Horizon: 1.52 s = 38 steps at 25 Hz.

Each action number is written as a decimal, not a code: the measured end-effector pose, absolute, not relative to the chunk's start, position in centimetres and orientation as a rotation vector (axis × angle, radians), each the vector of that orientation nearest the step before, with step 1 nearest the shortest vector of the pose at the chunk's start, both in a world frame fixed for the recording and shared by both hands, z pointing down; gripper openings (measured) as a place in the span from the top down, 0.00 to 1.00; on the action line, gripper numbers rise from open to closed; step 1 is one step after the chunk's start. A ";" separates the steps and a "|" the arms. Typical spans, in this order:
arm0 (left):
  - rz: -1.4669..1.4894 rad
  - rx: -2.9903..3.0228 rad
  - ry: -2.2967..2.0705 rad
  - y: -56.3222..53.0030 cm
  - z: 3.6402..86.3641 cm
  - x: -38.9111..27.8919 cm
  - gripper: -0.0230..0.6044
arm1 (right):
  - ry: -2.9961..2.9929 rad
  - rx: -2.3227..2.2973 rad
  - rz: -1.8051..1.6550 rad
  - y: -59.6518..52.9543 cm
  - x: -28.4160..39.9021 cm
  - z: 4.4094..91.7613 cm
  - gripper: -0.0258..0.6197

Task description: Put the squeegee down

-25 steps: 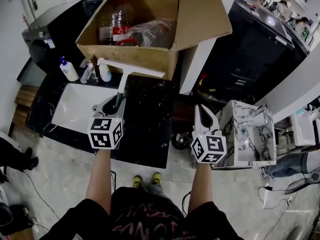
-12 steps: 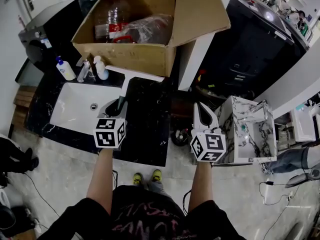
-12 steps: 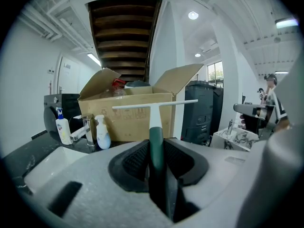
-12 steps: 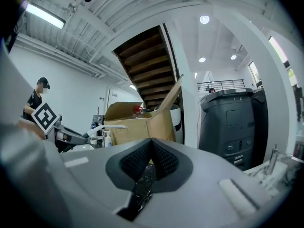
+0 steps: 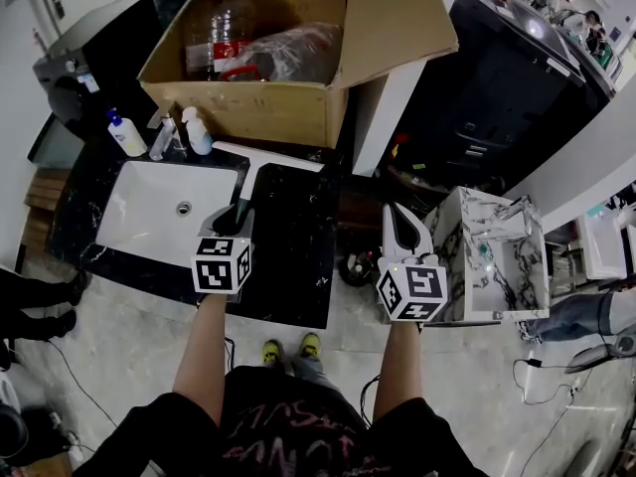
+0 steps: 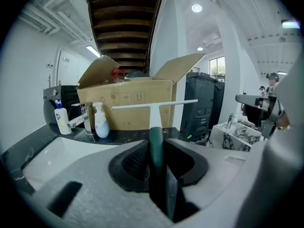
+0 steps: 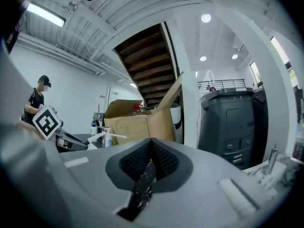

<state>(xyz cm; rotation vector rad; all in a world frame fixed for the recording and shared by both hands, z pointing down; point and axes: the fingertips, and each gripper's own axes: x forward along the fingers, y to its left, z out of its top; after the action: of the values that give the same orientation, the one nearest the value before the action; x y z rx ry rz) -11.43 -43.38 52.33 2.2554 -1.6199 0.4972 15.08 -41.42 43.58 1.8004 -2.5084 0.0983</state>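
Head view has the left gripper [image 5: 232, 219] out over the black marble countertop [image 5: 298, 266], just right of the white sink basin [image 5: 149, 202], with its jaws pinching the dark handle of the squeegee [image 5: 248, 172]. The left gripper view confirms the grip: the handle runs straight up between the two pads, and the white blade stands crosswise at its far end, in front of the cardboard box [image 5: 258, 112]. From that view the blade appears to hang above the counter, not resting on it, though the head view alone cannot settle whether it touches. The right gripper [image 5: 399, 219] is held off the counter's right edge, well apart from the squeegee, its jaws pressed together on nothing. By this showing the task is under way but not done: the squeegee is positioned over a bare stretch of counter, and what is left is to lower it until it lies flat, then spread the left jaws and draw clear
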 end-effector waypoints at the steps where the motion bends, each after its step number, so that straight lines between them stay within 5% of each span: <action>1: 0.506 2.247 -1.616 -43.3 52.7 -11.4 0.80 | -2.506 1.800 0.103 -41.4 15.1 43.7 0.94; 38: 0.750 2.012 -1.420 -42.0 63.6 -10.0 0.80 | -2.450 1.782 0.143 -42.6 15.8 46.6 0.94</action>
<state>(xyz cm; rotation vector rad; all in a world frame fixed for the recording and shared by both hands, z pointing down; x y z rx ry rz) -10.02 -42.01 63.64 2.0116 -1.4197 0.7497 15.82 -42.65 46.56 1.7822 -2.4504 0.1433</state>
